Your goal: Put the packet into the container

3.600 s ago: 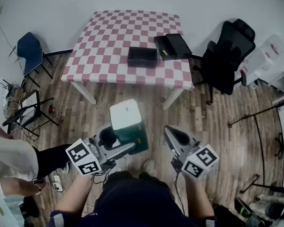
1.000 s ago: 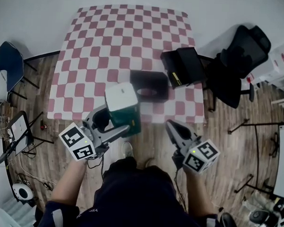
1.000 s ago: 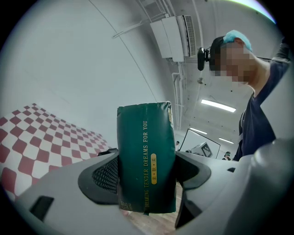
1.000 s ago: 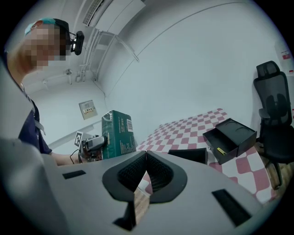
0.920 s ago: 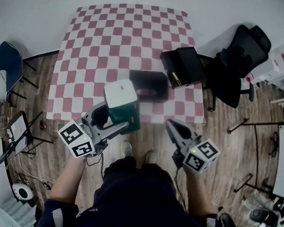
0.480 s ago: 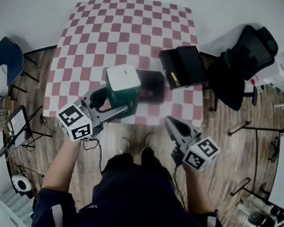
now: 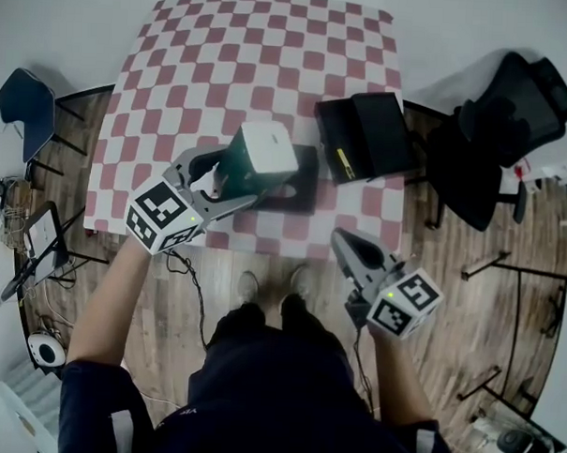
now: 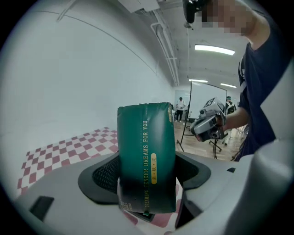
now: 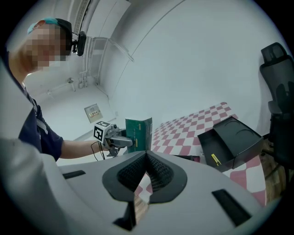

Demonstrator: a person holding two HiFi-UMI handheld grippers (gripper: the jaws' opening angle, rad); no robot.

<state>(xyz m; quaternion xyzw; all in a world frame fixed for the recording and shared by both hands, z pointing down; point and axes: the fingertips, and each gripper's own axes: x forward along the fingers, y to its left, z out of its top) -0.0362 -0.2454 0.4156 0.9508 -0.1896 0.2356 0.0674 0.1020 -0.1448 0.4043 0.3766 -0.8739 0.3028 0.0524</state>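
My left gripper point(image 7: 231, 183) is shut on a dark green packet point(image 7: 261, 156) with a white top, held upright. In the left gripper view the packet point(image 8: 147, 151) stands between the jaws, printed with gold lettering. It hangs over the left part of a black container point(image 7: 304, 180) near the front edge of the red-and-white checked table point(image 7: 177, 85); most of the container is hidden behind it. My right gripper point(image 7: 353, 257) is shut and holds nothing, low over the floor in front of the table. From the right gripper view point(image 9: 146, 161) the packet point(image 9: 139, 133) and left gripper point(image 9: 110, 137) show at mid-left.
An open black case point(image 7: 364, 132) lies on the table right of the container, also in the right gripper view point(image 9: 232, 144). A black office chair point(image 7: 499, 118) stands at the right, a blue chair point(image 7: 26, 102) at the left. Cables and a stand point(image 7: 29, 252) lie on the wooden floor.
The person has stepped up to the table. The left gripper has carried the packet forward and up, from over the floor to over the black container. The right gripper stays low and shut.
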